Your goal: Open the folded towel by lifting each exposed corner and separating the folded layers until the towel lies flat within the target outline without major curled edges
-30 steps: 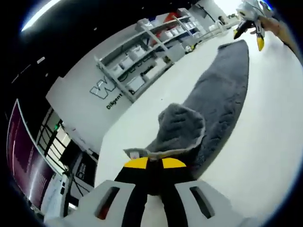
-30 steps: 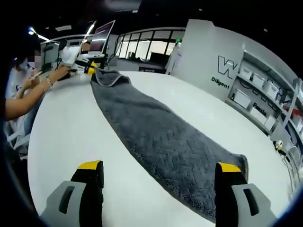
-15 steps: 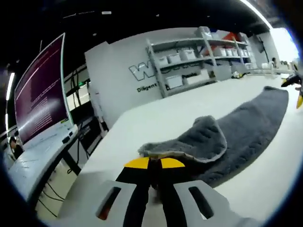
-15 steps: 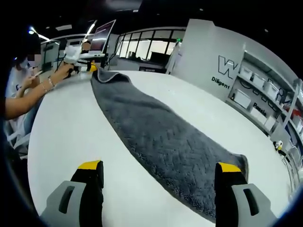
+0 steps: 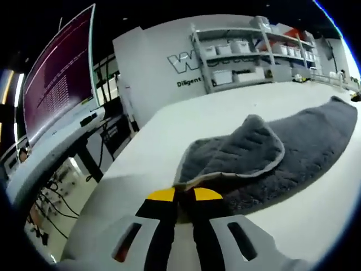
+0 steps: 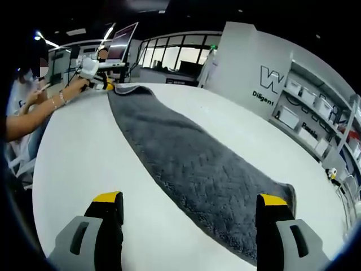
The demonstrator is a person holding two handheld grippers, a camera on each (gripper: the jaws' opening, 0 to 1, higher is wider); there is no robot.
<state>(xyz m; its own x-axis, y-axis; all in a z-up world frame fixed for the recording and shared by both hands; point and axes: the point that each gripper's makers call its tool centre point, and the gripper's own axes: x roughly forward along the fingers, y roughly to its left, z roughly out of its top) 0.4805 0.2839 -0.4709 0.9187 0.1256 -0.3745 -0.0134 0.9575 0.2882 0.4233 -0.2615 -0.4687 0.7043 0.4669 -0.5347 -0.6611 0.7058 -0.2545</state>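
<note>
While left tongs [image 5: 184, 195] clench one grey towel [image 5: 265, 152] corner; right tongs [image 6: 189, 200] gape, empty, above table [image 6: 79, 164].

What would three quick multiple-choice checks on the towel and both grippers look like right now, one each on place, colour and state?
1. Where does the towel lie?
A. on the white table
B. on a shelf
C. on the floor

2. What colour are the gripper jaw tips?
A. red
B. yellow
C. green

3. How does the right gripper stand?
A. shut on the towel
B. shut on nothing
C. open

Answers: 1 A, the grey towel stretches along the tabletop; 2 B, yellow tips show in both views; 3 C, its jaws stand wide apart, while the left gripper is shut on the towel's folded-over corner.
</note>
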